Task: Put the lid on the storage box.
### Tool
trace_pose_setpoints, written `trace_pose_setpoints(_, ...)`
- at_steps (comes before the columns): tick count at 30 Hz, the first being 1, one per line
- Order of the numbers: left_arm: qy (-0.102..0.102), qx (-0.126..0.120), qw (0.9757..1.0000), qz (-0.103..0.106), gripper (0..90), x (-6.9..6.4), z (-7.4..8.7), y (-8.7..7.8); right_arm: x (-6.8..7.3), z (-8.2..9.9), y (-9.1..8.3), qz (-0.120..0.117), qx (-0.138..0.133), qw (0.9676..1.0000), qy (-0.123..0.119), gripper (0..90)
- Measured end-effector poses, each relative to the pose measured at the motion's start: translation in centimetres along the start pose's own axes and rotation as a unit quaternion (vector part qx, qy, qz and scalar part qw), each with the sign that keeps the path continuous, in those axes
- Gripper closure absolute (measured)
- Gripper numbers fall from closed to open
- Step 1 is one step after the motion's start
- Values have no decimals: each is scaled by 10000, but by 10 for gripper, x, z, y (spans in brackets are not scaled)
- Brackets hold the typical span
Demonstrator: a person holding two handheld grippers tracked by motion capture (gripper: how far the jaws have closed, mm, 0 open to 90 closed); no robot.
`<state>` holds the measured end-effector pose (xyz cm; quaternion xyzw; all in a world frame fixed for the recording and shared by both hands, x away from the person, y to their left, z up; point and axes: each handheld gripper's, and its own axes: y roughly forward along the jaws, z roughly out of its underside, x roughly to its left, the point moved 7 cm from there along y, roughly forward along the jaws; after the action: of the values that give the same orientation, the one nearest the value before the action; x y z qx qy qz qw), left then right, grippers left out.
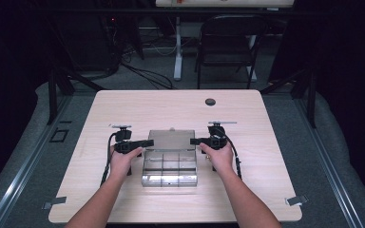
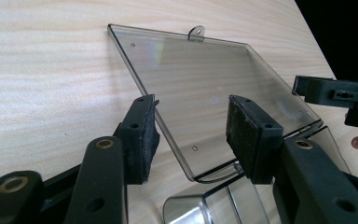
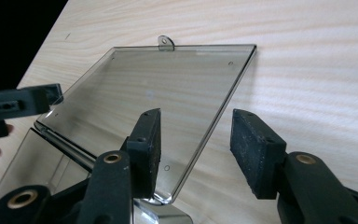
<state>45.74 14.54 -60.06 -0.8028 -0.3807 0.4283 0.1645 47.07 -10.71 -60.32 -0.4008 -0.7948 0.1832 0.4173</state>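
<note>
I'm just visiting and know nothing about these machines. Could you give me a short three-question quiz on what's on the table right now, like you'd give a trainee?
1. True or false: the lid of the clear plastic box lies open, flat on the table.
2. What does each gripper straddle? A) a side edge of the lid B) the dark round spot C) the chair
3. Are the pads of the left gripper pressing on the lid?

Key
1. True; its small tab points away from the person.
2. A; the left gripper takes the lid's left edge, the right gripper its right edge.
3. No; the jaws stand apart with the edge between them, untouched.
</note>
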Motion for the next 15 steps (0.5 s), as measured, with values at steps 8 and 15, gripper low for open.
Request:
trace_pose_setpoints(8, 175, -75, 9998, 105, 529, -8, -1, -13, 7, -3, -17, 33, -93, 9993, -352, 530)
trace_pose_setpoints(15, 390, -167, 9989, 184, 550, -15, 1, -24, 15, -3, -30, 81, -208, 9972, -714, 552)
